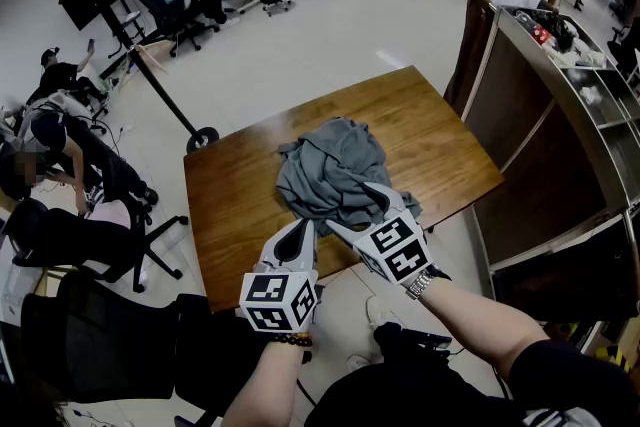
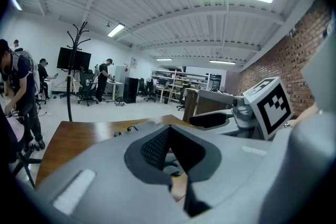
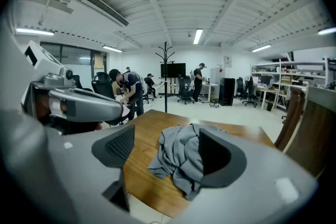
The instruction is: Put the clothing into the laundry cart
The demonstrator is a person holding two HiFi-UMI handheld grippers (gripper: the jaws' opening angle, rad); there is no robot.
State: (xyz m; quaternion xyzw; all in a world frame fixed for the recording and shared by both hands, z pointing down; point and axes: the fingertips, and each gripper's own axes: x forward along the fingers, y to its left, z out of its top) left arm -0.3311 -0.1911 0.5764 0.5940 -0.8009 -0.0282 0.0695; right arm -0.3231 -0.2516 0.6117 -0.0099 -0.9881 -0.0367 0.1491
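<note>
A crumpled grey garment lies heaped in the middle of the wooden table. My right gripper is at the heap's near edge with its jaws open. In the right gripper view the garment shows between and beyond the two pads, and the right gripper holds nothing. My left gripper hovers over the table's near edge just left of the right one. Its jaws are shut and empty. The right gripper's marker cube shows beside it.
A tall brown-sided unit with a metal frame stands right of the table. Office chairs and seated people crowd the left. A coat stand leans behind the table. Open floor lies beyond it.
</note>
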